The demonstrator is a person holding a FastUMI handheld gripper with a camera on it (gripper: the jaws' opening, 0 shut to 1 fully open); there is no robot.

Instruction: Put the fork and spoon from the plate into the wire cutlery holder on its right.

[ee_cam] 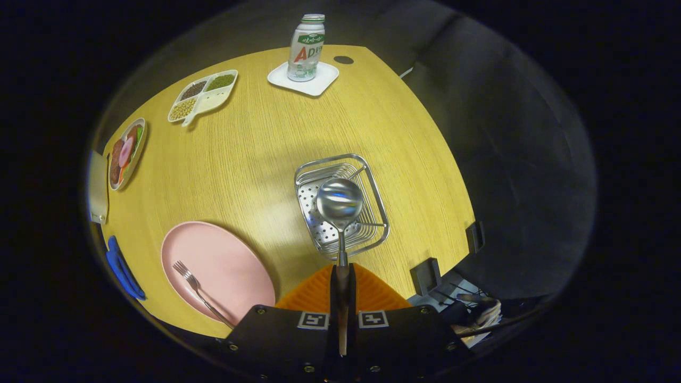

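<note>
The hand-held gripper [340,282] has its two fingers pressed together on the handle of a shiny metal spoon with a round bowl [339,205]; the spoon points straight ahead toward twelve o'clock, its bowl held above the square silver wire cutlery holder with a perforated base [367,181], whether touching it cannot be told; the holder stands on the light yellow wood-grain table [255,159] just ahead of the fingers. At about nine o'clock from the fingers, to the holder's left, lies the round pink plate [234,266]; on it rests the slim metal fork [194,284], tines pointing away toward eleven o'clock and handle running back toward the gripper body. Farther off, at twelve o'clock beyond the holder, a white plastic bottle with a green cap [307,48] stands upright on a white square coaster [324,80]; at eleven o'clock sits a white divided dish of beans and grains [205,96]; at ten o'clock, near the table's edge, a small plate of colourful food [126,153]; a blue object [121,268] lies at the edge beside the pink plate.
</note>
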